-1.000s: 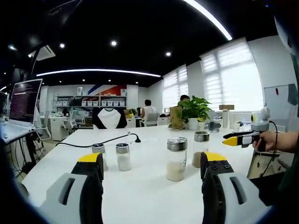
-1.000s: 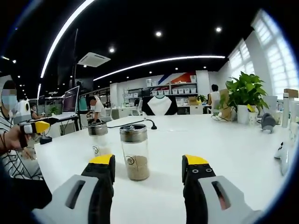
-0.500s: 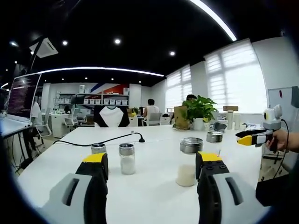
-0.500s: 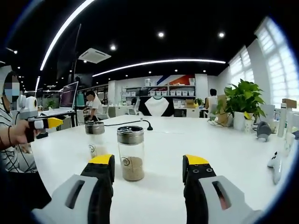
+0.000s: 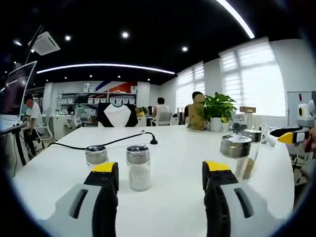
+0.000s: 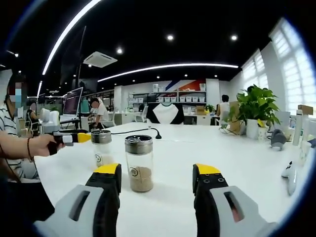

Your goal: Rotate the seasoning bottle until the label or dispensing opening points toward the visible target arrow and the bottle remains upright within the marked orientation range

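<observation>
Currently, both views, left to right:

- Left gripper (image 5: 160, 173): jaws spread wide, nothing between them, hovering low over the white table (image 5: 173, 153).
- Just past its left jaw tip: a short metal-capped jar (image 5: 96, 155), contents unclear.
- Ahead between the jaws, nearer the left one: a shaker with white powder (image 5: 138, 168), upright, apart from both jaws.
- Beyond those two: a black cable (image 5: 106, 143) running across the table to a small stand.
- Just past the right jaw tip: a taller bottle with a metal cap (image 5: 236, 157), upright. A second capped bottle (image 5: 253, 140) with brown contents sits right behind it.
- Far right edge of the left gripper view: the other gripper's yellow tip (image 5: 289, 137), pointing in toward the bottles.
- Right gripper (image 6: 156, 178): jaws also apart and empty, low over the same table.
- Left of it in the right gripper view: a person's hand (image 6: 43, 145) holding the left gripper, its yellow tip right at a pale-filled capped bottle (image 6: 101, 147); can't tell if it touches.
- Seasoning bottle with brown granules (image 6: 139, 163): upright, just ahead of the right gripper's left jaw, not gripped, round logo facing the camera.
- Far right of that gripper: a potted plant (image 6: 256, 111) near the windows.
- No arrow mark readable on the tabletop.
</observation>
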A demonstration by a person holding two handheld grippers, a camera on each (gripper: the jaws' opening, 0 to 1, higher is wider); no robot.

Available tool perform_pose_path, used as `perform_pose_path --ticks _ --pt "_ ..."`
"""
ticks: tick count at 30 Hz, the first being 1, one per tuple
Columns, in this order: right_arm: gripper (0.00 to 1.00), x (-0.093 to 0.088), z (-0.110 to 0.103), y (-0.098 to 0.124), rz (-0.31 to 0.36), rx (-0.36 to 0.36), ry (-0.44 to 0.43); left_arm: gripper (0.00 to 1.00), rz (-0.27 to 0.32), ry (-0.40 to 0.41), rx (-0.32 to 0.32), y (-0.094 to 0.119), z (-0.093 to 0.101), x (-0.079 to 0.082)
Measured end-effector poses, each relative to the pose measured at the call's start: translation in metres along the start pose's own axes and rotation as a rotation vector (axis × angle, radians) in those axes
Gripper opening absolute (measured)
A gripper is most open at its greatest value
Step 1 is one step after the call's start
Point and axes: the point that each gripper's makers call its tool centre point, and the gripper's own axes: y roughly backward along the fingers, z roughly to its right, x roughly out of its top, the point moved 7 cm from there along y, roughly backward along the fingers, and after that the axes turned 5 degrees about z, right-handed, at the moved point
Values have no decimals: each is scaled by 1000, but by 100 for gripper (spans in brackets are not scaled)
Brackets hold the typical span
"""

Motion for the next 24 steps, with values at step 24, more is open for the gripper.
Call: perform_pose_path --ticks 24 --pt "58 -7 -3 -5 -41 11 15 55 -82 30 45 -57 -25 -33"
